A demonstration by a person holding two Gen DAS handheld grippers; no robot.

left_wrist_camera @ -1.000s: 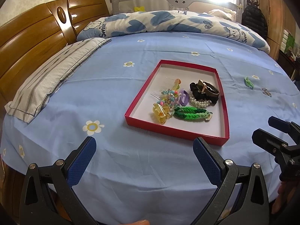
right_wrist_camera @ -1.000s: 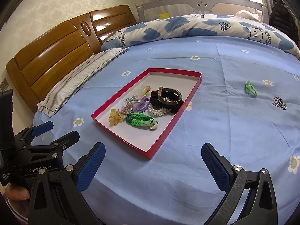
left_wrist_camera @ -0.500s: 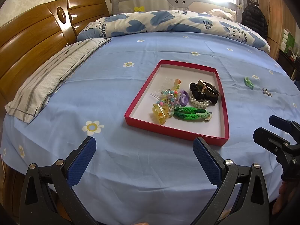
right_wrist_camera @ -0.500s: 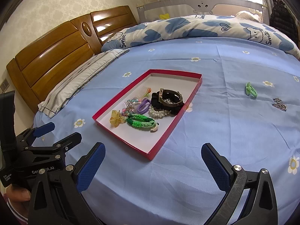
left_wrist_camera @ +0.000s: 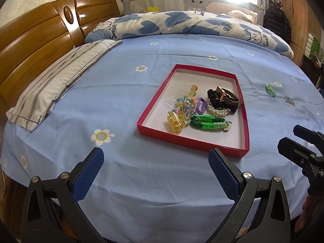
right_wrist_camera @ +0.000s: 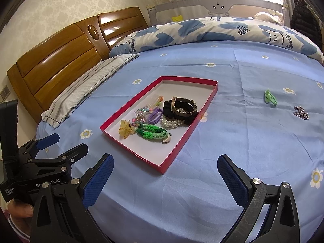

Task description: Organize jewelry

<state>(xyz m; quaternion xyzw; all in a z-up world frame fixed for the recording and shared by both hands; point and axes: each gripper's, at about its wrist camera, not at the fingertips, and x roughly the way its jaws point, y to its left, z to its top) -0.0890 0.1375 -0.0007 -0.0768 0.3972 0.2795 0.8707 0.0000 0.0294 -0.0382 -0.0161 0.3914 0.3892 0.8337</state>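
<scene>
A shallow red box (left_wrist_camera: 151,103) (right_wrist_camera: 182,144) lies on the blue bedsheet. It holds a green braided band (left_wrist_camera: 208,122) (right_wrist_camera: 152,132), a yellow claw clip (left_wrist_camera: 175,121), a pearl bracelet (left_wrist_camera: 218,111), a black scrunchie with a watch (left_wrist_camera: 222,98), a purple tie and a comb. A green hair clip (left_wrist_camera: 270,89) (right_wrist_camera: 270,98) and a rhinestone piece (left_wrist_camera: 289,101) (right_wrist_camera: 301,112) lie on the sheet to the box's right. My left gripper (left_wrist_camera: 155,174) is open and empty, near the bed's front edge. My right gripper (right_wrist_camera: 165,180) is open and empty, in front of the box.
A striped pillow (left_wrist_camera: 60,77) lies at the left by the wooden headboard (left_wrist_camera: 30,46). A rolled blue-and-white duvet (left_wrist_camera: 182,25) runs along the far side, with a bed rail behind it. The left gripper also shows in the right wrist view (right_wrist_camera: 50,149).
Both views have drawn slightly back or up from the box; nothing on the bed has moved. Both grippers stay open.
</scene>
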